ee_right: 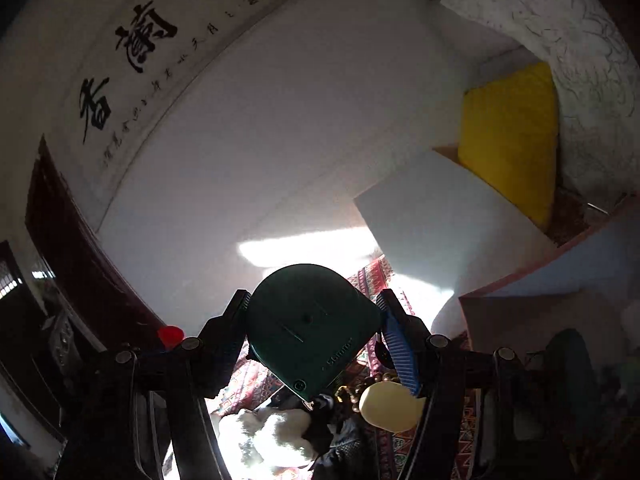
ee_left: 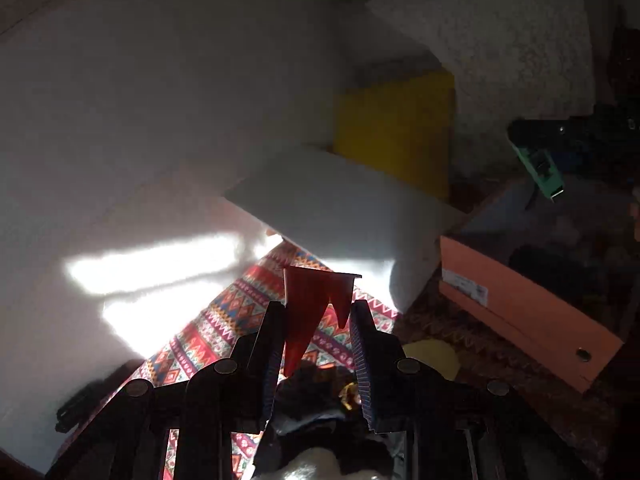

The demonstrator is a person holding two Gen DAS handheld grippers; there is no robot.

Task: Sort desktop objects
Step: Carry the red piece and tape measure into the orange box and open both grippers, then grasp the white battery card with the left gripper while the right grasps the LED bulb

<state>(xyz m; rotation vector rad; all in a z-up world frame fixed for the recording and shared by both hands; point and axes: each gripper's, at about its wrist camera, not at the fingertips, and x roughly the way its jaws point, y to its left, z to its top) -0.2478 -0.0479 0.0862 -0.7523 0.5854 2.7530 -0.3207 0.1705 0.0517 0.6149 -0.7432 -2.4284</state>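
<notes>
The left hand-held gripper (ee_left: 318,320) holds a red plastic piece (ee_left: 312,312) between its fingers, lifted above the patterned cloth (ee_left: 224,320) on the surface. The piece is thin and tapered, and only its lower part sits between the pads, so it could twist or slide out if the grip eases or the wrist tips. The right hand-held gripper (ee_right: 314,320) is clamped on a green tape measure (ee_right: 308,328), also held up off the cloth. Its rounded case gives the pads little flat to bear on, so I judge it could roll in the grasp. Both hands carry loads at once, close together, so they might knock each other over the orange box (ee_left: 528,312), the likely bin.

The left view alone shows the open box, dark things inside it, and the right tool with the tape measure near its far rim. The right view alone shows a cream egg-shaped thing (ee_right: 390,406), a white fluffy item (ee_right: 276,428) below, and calligraphy (ee_right: 132,48) on the far wall. Both show the yellow cushion (ee_left: 396,128).
</notes>
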